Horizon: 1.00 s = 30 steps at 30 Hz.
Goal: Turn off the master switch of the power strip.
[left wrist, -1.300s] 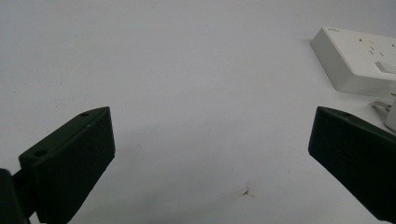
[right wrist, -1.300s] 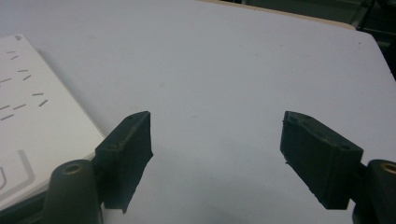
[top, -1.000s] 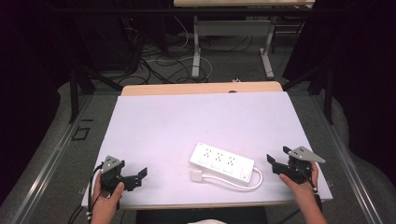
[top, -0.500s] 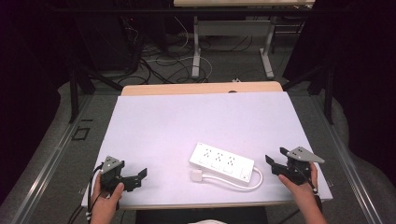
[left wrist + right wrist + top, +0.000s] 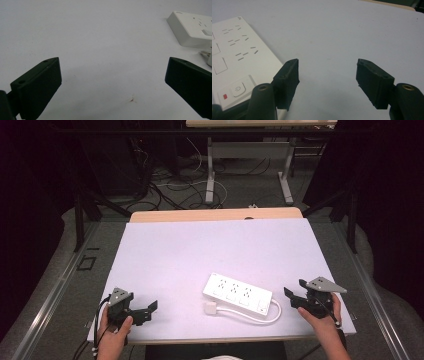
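**Power strip waiting between two open grippers**

Dark floor and a tangle of cables lay beyond the white table [image 5: 210, 250] in the high view. On its near half I saw a white power strip [image 5: 237, 293] lying flat and angled, its cord [image 5: 250, 314] curling along the near side to a plug [image 5: 209, 308] by the strip's left end. My left gripper [image 5: 145, 311] sat at the near left corner, well apart from the strip, jaws spread. My right gripper [image 5: 295, 297] sat near the strip's right end, jaws also apart, gripping nothing.

From the left gripper view, both black jaws stood wide over bare tabletop [image 5: 100, 50], with a corner of the power strip [image 5: 190, 30] off to the upper right.

From the right gripper view, the jaws were parted over the table [image 5: 337, 37], and the strip [image 5: 239, 55] lay just beside the left jaw, its power button [image 5: 239, 89] and socket slots facing up.

I judged the strip a rigid, fairly light plastic body with smooth, somewhat slippery faces. Pinching it across its narrow width near one end seemed safest. The cord looked stiffly springy and would likely drag behind.
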Tool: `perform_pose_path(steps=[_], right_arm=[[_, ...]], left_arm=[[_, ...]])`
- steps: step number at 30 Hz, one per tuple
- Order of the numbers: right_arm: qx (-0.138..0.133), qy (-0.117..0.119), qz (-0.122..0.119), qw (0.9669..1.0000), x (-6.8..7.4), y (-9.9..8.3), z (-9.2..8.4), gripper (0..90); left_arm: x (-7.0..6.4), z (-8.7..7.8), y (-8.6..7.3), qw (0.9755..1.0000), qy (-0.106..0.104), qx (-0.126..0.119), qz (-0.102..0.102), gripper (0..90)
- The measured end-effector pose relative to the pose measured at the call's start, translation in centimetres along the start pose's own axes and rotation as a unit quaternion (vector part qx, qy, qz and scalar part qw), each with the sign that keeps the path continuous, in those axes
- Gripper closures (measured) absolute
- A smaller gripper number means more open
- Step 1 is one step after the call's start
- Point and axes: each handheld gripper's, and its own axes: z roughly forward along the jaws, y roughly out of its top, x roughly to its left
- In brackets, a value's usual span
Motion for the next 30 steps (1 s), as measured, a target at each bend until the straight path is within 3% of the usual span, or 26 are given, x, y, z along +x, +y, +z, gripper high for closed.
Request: perform_pose_path(steps=[2,14,15,20,30], right_arm=[[0.004,0.002,-0.012,0.9999,0.03,0.17,-0.1,36.4],[0.032,0.007,-0.017,0.9993,0.37,0.56,-0.26,39.5],[0.033,-0.001,-0.025,0.9991,0.38,0.54,-0.24,38.9],[0.045,0.004,-0.039,0.9982,0.36,0.33,0.03,38.4],[0.088,0.007,-0.021,0.9959,0.26,0.2,0.22,40.8]], left_arm=[[0.0,0.01,0.0,1.0,0.0,-0.001,0.0,0.7],[0.05,0.0,-0.02,1.0,0.002,0.003,0.0,0.7],[0.05,0.01,-0.02,1.0,0.001,0.003,0.0,0.7],[-0.01,-0.01,-0.02,1.0,0.001,0.005,0.0,0.8],[-0.09,0.09,-0.03,1.0,-0.002,0.008,0.002,0.8]])
